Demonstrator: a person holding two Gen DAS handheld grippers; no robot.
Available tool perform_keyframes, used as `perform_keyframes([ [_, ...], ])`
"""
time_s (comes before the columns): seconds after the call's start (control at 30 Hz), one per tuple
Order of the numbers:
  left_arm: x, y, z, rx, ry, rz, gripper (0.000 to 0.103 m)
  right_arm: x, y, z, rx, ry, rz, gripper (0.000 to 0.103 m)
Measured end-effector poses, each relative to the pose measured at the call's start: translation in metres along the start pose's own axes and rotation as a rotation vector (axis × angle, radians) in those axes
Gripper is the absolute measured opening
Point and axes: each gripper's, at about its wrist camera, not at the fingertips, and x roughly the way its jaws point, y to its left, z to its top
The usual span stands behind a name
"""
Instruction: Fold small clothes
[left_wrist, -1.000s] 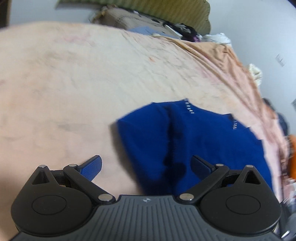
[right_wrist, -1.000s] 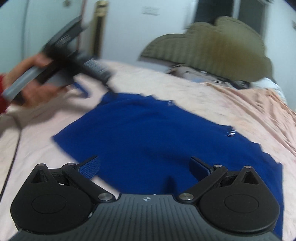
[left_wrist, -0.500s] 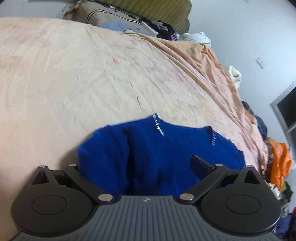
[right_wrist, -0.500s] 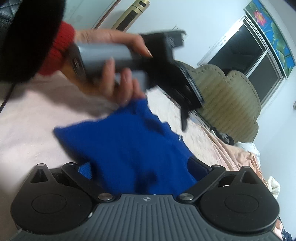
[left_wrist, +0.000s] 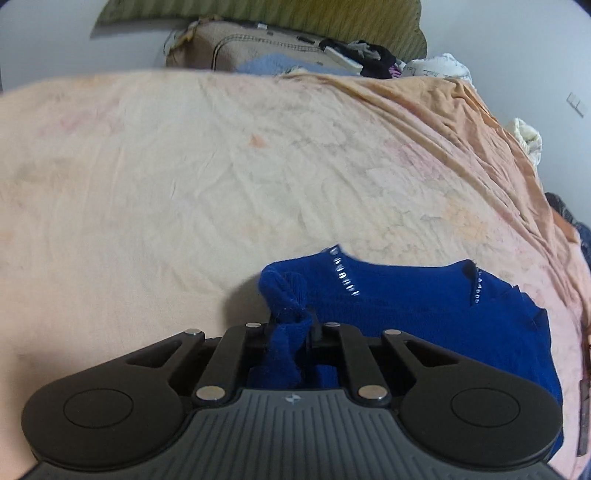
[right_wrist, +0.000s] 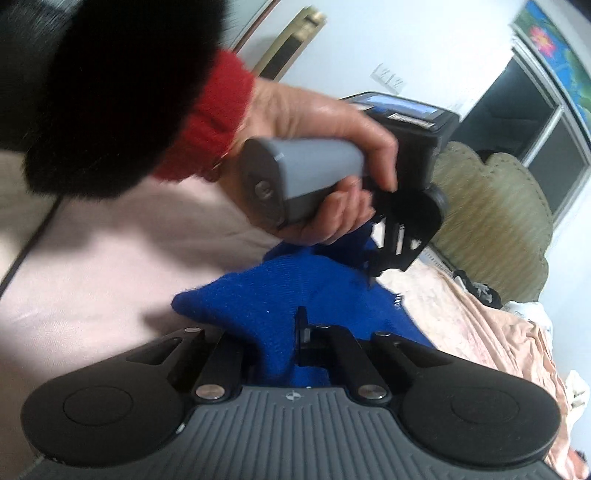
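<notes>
Blue knit: a small blue sweater (left_wrist: 424, 314) with silver-studded trim lies on the peach bedsheet (left_wrist: 184, 184), toward the near right part of the bed, its far portion spread flat.
Left gripper: the left gripper (left_wrist: 291, 332) has its fingers pressed together on a bunched edge of the sweater; a puckered fold sticks up just past the tips.
Right gripper: the right gripper (right_wrist: 284, 332) is likewise pinched onto a blue fabric corner, which peaks up between its fingers.
Left hand: seen from the right wrist view, the person's left hand (right_wrist: 325, 155) grips the grey handle of the other tool directly above the raised cloth.
Done so far: both near corners look secured; the garment seems laid out ready.
Left to do: no finished fold is visible. Judging from this, the task is at an early stage: the held edge must be carried over the flat part, released, then further folds made.
Far edge of bed: a pile of clothes (left_wrist: 354, 55) against the green headboard (left_wrist: 258, 11).
</notes>
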Motion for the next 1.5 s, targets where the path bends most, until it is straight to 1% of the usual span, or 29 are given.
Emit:
perform_keyframes([
  [0.17,-0.023,-0.036,0.013,0.008,-0.027,0.065,0.010,-0.031,-0.031,-0.009,0.075,-0.080,-0.071,0.004],
  [0.33,-0.034,-0.081,0.023,0.038,-0.059,0.091,0.009,-0.064,-0.067,-0.029,0.195,-0.098,-0.115,0.004],
  [0.47,-0.033,-0.123,0.024,0.079,-0.079,0.108,0.009,-0.086,-0.095,-0.045,0.285,-0.112,-0.148,0.004],
  [0.6,-0.024,-0.167,0.023,0.133,-0.085,0.122,0.009,-0.103,-0.121,-0.066,0.364,-0.114,-0.173,0.004],
  [0.63,-0.021,-0.177,0.023,0.147,-0.085,0.124,0.009,-0.093,-0.136,-0.074,0.386,-0.111,-0.175,0.004],
  [0.7,-0.012,-0.202,0.022,0.184,-0.081,0.129,0.009,-0.095,-0.148,-0.087,0.425,-0.106,-0.186,0.004],
  [0.8,0.005,-0.238,0.017,0.240,-0.071,0.133,0.009,-0.099,-0.167,-0.110,0.492,-0.099,-0.200,0.004],
  [0.9,0.027,-0.273,0.008,0.309,-0.061,0.149,0.009,-0.102,-0.188,-0.134,0.586,-0.090,-0.207,0.004],
  [0.97,0.042,-0.292,0.003,0.337,-0.046,0.152,0.009,-0.104,-0.200,-0.151,0.654,-0.080,-0.209,0.004],
  [1.13,0.078,-0.323,-0.011,0.363,-0.004,0.149,0.009,-0.108,-0.226,-0.196,0.844,-0.049,-0.197,0.005],
  [1.27,0.099,-0.339,-0.018,0.396,0.000,0.174,0.009,-0.104,-0.240,-0.229,1.001,-0.022,-0.164,0.005],
  [1.37,0.111,-0.345,-0.022,0.414,0.002,0.175,0.010,-0.094,-0.251,-0.249,1.120,0.006,-0.096,0.007],
  [1.4,0.113,-0.345,-0.022,0.415,-0.003,0.168,0.010,-0.093,-0.253,-0.256,1.160,0.016,-0.069,0.009],
  [1.43,0.113,-0.346,-0.022,0.412,-0.012,0.153,0.011,-0.091,-0.256,-0.263,1.202,0.025,-0.043,0.016],
  [1.47,0.113,-0.346,-0.021,0.401,-0.017,0.143,0.012,-0.089,-0.257,-0.270,1.244,0.034,-0.017,0.018],
  [1.5,0.113,-0.346,-0.018,0.383,-0.016,0.132,0.017,-0.086,-0.258,-0.275,1.277,0.042,0.006,0.019],
])
